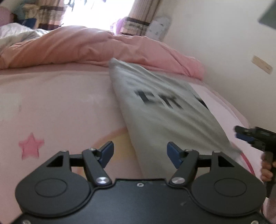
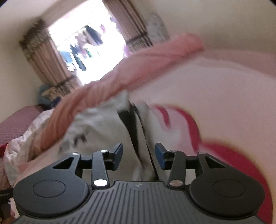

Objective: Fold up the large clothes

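Pink bedding covered the bed (image 1: 57, 103), with a window (image 1: 96, 13) bright behind. Over it the left gripper (image 1: 139, 153) hung with jaws spread, nothing between them. Its right-hand finger stood over a folded grey shirt (image 1: 163, 110) lying toward the bed's right edge. Beyond, the right gripper (image 2: 139, 156) was parted and empty over that shirt. A rolled pink quilt (image 1: 86, 46) lay along the far edge.

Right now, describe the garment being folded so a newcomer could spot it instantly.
Start at the bed with its pale pink sheet and the bunched pink duvet toward the window. In front of that duvet lies the grey garment, a long folded shape. It is the only grey item there, with blurred black lettering across it.
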{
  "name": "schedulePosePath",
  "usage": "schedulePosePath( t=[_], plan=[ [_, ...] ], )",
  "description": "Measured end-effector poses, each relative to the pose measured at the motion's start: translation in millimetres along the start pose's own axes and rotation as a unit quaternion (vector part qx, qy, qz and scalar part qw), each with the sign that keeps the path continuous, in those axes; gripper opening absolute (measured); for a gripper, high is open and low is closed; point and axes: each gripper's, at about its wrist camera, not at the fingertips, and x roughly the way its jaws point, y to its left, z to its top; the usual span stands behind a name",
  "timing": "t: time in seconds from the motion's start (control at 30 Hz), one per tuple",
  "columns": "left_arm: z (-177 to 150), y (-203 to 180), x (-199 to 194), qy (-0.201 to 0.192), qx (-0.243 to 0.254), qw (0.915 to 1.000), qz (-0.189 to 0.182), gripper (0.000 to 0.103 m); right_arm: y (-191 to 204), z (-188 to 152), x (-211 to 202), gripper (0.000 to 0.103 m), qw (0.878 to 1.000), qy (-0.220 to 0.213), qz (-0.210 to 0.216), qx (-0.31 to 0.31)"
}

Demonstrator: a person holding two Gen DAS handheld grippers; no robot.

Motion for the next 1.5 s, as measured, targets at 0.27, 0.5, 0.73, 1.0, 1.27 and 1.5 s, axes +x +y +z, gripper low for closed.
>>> schedulePosePath(
  t=[0.27, 0.5, 0.73, 1.0, 1.27, 1.5],
  plan=[
    [57, 40, 91, 0.014, -0.101, 0.9945, -0.023, 0.069, 14, 50, 110, 0.06, 0.999, 0.045, 0.013, -0.025],
    [72, 46, 132, 0.019, -0.138, 0.988, -0.068, 0.071, 12, 44, 152, 0.061, 0.996, 0.074, 0.038, 0.01],
    [86, 17, 135, 0.004, -0.089, 0.9939, -0.066, 0.065, 25, 52, 124, 0.011, 0.999, 0.019, 0.006, -0.031],
    [87, 0, 174, 0.014, -0.006, 0.9996, -0.022, 0.074, 1, 30, 154, 0.014, 0.998, 0.058, -0.026, -0.014],
    [74, 1, 112, 0.009, -0.005, 0.9998, -0.017, 0.07, -3, 25, 66, 0.057, 0.999, 0.035, -0.012, 0.023],
    [-12, -13, 5, -0.013, 0.02, 0.9996, -0.012, 0.071, -23, -41, -32, 0.063, 0.996, 0.057, -0.025, 0.058]
  ],
)
